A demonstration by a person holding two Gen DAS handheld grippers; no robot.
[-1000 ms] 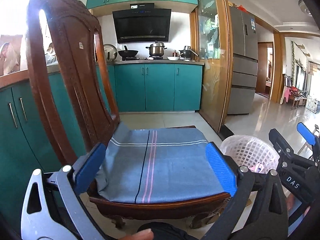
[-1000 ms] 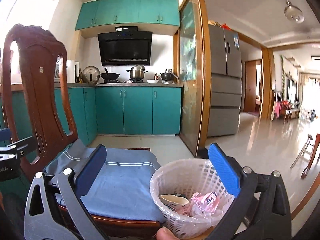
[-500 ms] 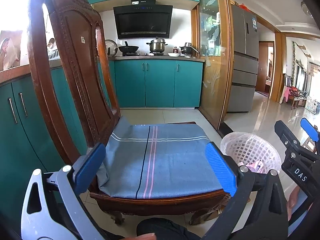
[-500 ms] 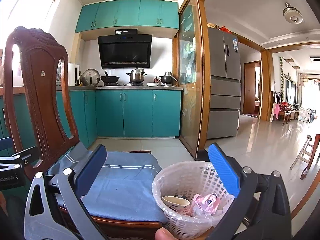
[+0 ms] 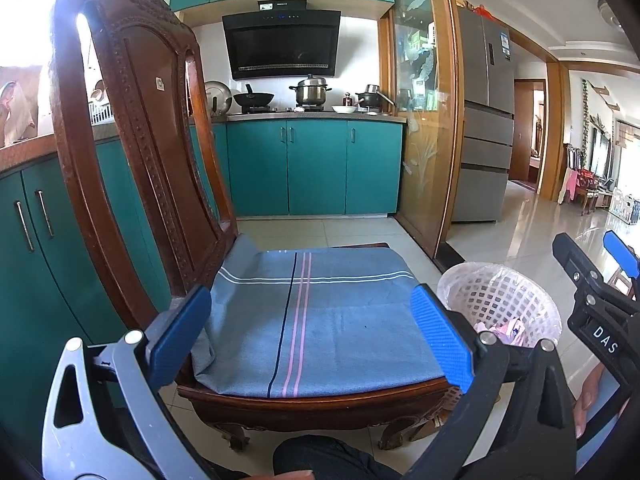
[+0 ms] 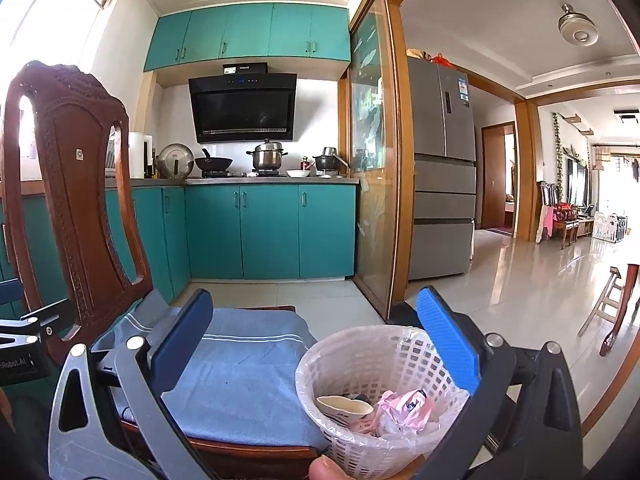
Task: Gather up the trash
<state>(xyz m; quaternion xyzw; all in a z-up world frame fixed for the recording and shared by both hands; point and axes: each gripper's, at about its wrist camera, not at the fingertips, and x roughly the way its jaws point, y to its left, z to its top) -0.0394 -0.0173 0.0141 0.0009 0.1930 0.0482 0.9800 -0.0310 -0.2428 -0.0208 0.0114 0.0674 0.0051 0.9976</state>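
Observation:
A white lattice waste basket with a plastic liner stands on the floor right of a wooden chair; inside lie a pink wrapper and a pale paper cup piece. The basket also shows at the right of the left wrist view. My left gripper is open, held over the chair's blue striped seat cloth, with nothing between its fingers. My right gripper is open too, above the basket's near left rim, empty. The right gripper's body shows at that view's right edge.
Teal kitchen cabinets line the back and left, with pots on a stove and a black hood above. A glass sliding door and a grey fridge stand at right. Tiled floor opens rightward into a living room with a table leg.
Both views have shifted slightly: the chair and basket sit a little lower and the scene drifts, so both grippers have risen or tilted up a bit. Both stay open and empty.

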